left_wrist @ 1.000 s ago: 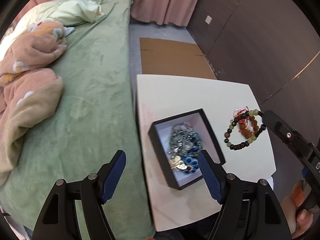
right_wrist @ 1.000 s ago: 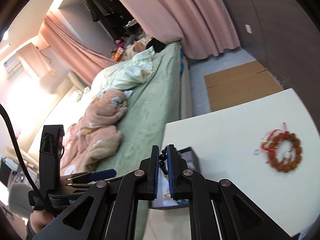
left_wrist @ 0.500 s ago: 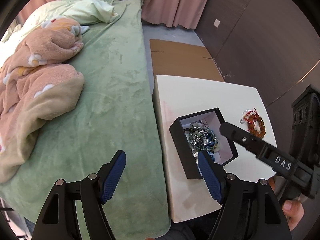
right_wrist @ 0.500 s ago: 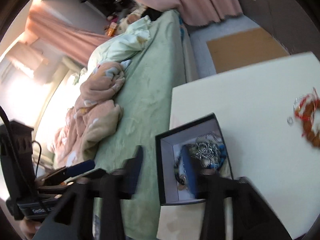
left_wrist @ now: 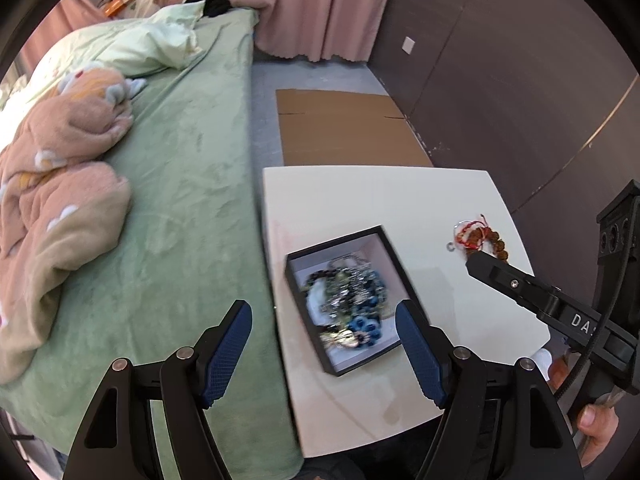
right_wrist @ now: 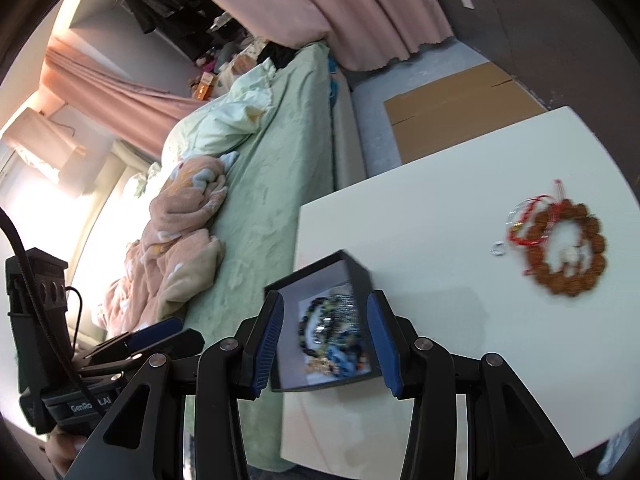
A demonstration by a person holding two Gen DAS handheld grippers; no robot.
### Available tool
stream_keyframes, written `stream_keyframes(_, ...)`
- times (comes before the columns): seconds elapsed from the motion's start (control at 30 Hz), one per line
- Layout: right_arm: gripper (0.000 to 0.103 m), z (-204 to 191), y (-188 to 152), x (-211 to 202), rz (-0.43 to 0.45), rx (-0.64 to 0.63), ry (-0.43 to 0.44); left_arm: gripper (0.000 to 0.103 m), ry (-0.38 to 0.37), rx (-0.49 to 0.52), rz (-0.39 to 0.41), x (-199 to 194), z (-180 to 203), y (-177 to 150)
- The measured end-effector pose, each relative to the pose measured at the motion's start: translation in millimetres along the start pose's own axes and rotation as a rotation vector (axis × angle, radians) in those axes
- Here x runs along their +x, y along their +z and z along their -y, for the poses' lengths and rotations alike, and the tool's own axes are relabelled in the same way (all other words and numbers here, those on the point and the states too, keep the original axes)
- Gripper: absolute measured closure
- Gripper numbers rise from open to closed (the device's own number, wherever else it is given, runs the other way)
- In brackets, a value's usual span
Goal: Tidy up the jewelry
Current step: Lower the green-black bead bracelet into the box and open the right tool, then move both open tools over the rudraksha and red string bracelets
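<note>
A black jewelry box (left_wrist: 390,252) with a white lining sits on the white table (left_wrist: 360,192), holding a heap of bead bracelets (left_wrist: 348,300). It also shows in the right wrist view (right_wrist: 360,276), with the beads (right_wrist: 332,328) inside. A brown bead bracelet with red string (right_wrist: 560,248) and a small ring (right_wrist: 498,248) lie on the table to the right; the bracelet also shows in the left wrist view (left_wrist: 482,236). My left gripper (left_wrist: 324,352) is open and empty, above the table's near-left edge. My right gripper (right_wrist: 326,340) is open and empty, above the box.
A bed with a green cover (left_wrist: 180,184) and a pink blanket (left_wrist: 60,184) runs along the table's left side. Flat cardboard (left_wrist: 340,128) lies on the floor beyond the table. A dark wall (left_wrist: 520,80) stands at the right.
My right gripper was shut on a black bead bracelet, then opened over the box and let it go inside. It has since drawn back towards the right.
</note>
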State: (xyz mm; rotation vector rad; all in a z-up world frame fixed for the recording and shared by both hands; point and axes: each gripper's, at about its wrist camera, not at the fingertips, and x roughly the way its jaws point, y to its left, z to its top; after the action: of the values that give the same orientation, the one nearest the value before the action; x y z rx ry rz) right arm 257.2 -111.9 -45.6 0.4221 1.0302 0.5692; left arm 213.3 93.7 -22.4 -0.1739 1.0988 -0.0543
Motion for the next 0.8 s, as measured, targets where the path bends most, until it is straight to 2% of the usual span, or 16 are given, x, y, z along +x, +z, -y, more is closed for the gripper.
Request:
stream_keyframes(0.37, 0.058, 59.3, 5.1, -49.4, 0.025, 0.075, -0.017, 0.028, -0.004, 0.083, -0.002, 20.7, 65.4, 15.3)
stream_keyframes(0.6, 0.052, 115.5, 4.5, -73.9, 0.038, 0.180, -0.021, 0.028, -0.023, 0.149, -0.012, 37.7, 108.9, 22.9)
stream_keyframes(0.67, 0.046, 128.4, 4.2, -80.0, 0.042, 0.210, -0.005, 0.028, -0.028, 0.179, -0.012, 42.2, 123.3, 24.3)
stream_keyframes(0.73, 0.026, 140.2, 4.0, -86.8, 0.058, 0.239, 0.002, 0.028, -0.028, 0.208, -0.010, 45.7, 135.4, 25.9)
stream_keyframes(0.8, 0.022, 146.4, 3.1, -91.0, 0.074, 0.259, 0.003, 0.034, -0.032, 0.237, -0.015, 50.9, 148.5, 28.2)
